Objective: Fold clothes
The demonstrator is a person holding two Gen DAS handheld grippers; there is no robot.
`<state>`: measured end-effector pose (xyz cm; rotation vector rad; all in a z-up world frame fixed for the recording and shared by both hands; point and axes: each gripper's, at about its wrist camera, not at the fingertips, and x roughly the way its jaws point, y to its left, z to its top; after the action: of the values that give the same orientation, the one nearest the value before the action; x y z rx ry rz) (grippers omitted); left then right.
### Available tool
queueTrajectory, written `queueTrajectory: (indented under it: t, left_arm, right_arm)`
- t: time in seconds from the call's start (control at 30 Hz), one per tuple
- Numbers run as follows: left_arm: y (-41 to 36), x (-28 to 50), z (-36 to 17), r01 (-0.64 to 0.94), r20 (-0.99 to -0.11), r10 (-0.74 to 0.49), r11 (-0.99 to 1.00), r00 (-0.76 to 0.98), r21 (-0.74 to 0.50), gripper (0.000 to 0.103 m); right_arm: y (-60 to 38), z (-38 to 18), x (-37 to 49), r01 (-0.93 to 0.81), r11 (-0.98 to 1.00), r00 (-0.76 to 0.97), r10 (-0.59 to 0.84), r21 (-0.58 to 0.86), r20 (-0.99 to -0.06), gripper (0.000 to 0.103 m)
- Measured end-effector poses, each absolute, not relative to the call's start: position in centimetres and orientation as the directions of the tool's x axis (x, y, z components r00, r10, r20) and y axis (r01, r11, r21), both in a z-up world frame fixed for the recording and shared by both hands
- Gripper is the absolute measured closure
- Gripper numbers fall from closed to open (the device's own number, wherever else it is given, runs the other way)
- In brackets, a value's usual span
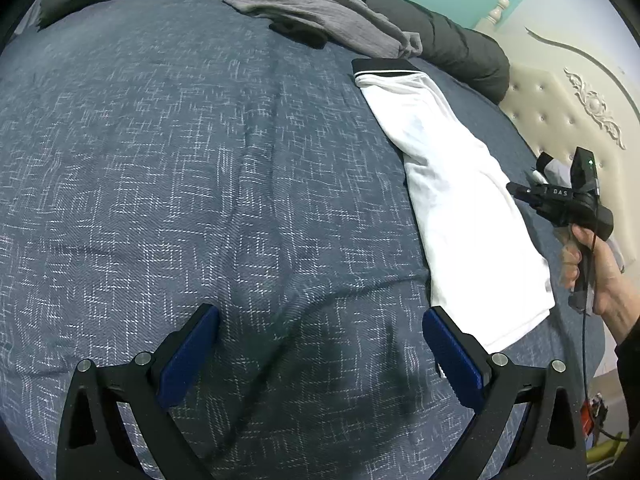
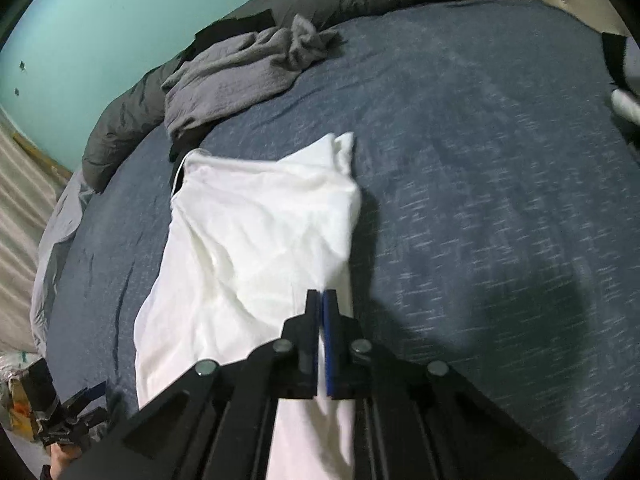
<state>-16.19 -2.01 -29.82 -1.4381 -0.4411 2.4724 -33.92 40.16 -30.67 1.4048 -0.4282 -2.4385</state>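
Inspecting scene: a white garment [image 2: 256, 240] lay folded into a long strip on the blue bedspread [image 1: 200, 160], toward the headboard side of the bed.
Right hand-held gripper [image 2: 321, 294]: jaws were fully closed, pad against pad, hovering over the strip's near right edge; no cloth was visible between the pads, so it held nothing as far as could be seen.
Left hand-held gripper [image 1: 320, 344]: jaws stood wide apart over bare bedspread, empty, just beside the strip's near corner.
Other clothing: a crumpled grey garment [image 2: 236, 72] waited at the far side against a dark quilt [image 1: 460, 40], well apart from the white strip.
Risk one: closed jaws dragged across the strip could, in my judgement, snag the top layer and undo the fold.
Risk two: the far end [image 2: 344, 142] stood slightly peaked and loose; a one-sided pull would likely skew the strip.
Risk three: motion blur in the right wrist view made the exact contact with the cloth impossible to confirm.
Edges: the strip's long left edge ran nearer the bed's side, where a pale sheet [image 2: 56, 240] hung off.
Open room: a broad bare area of bedspread lay right of the strip in the right wrist view, ample for the next fold.
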Motion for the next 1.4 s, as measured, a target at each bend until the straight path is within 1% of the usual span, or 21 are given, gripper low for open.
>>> queueTrajectory:
  t: [0.2, 0.3, 0.43, 0.47, 0.5, 0.53, 0.57, 0.77, 0.97, 1.13, 1.4]
  left_arm:
    - [-2.0, -16.0, -29.7, -0.061, -0.799, 0.357, -0.924, -0.483, -0.377, 0.0]
    - [-1.9, -16.1, -29.8, -0.062, -0.8, 0.357, -0.925, -0.481, -0.375, 0.0]
    - [-2.0, -16.3, -29.9, -0.062, -0.799, 0.361, -0.923, -0.48, -0.38, 0.0]
    - [-1.9, -16.3, -29.8, -0.063, -0.798, 0.363, -0.923, -0.481, -0.381, 0.0]
    - [-1.8, -16.3, -29.8, -0.066, -0.797, 0.364, -0.922, -0.481, -0.381, 0.0]
    - [-1.7, -16.3, -29.7, -0.069, -0.796, 0.366, -0.922, -0.482, -0.382, 0.0]
    - [-1.6, -16.4, -29.6, -0.072, -0.795, 0.368, -0.921, -0.483, -0.383, 0.0]
    - [0.6, -16.1, -29.1, -0.134, -0.773, 0.418, -0.904, -0.477, -0.406, 0.0]
    - [3.6, -15.7, -29.3, -0.195, -0.785, 0.436, -0.9, -0.439, -0.39, 0.0]
    - [4.4, -15.5, -30.1, -0.188, -0.794, 0.454, -0.891, -0.405, -0.413, 0.0]
    - [5.3, -15.3, -30.5, -0.155, -0.816, 0.421, -0.906, -0.396, -0.393, 0.0]
  right_arm:
    - [41.5, -32.0, -34.8, 0.026, -0.935, -0.465, -0.325, 0.354, -0.824, 0.102]
    - [41.3, -32.8, -35.1, 0.015, -0.928, -0.435, -0.342, 0.373, -0.833, 0.102]
    - [41.7, -31.8, -34.1, 0.019, -0.914, -0.458, -0.368, 0.405, -0.809, 0.099]
    - [41.8, -31.4, -33.7, 0.022, -0.912, -0.465, -0.373, 0.41, -0.803, 0.094]
    - [42.0, -31.0, -33.1, 0.028, -0.908, -0.469, -0.381, 0.417, -0.797, 0.086]
    - [42.1, -30.6, -32.4, 0.037, -0.904, -0.469, -0.392, 0.426, -0.792, 0.081]
    - [42.3, -30.2, -31.8, 0.046, -0.9, -0.469, -0.403, 0.434, -0.786, 0.075]
    - [41.9, -29.7, -27.2, 0.084, -0.897, -0.438, -0.424, 0.433, -0.793, 0.074]
    - [41.9, -30.2, -22.7, 0.075, -0.903, -0.408, -0.414, 0.422, -0.814, 0.074]
    - [42.5, -30.7, -19.9, 0.059, -0.908, -0.405, -0.402, 0.415, -0.821, 0.074]
    - [41.8, -30.4, -18.5, 0.086, -0.915, -0.409, -0.393, 0.394, -0.824, 0.074]
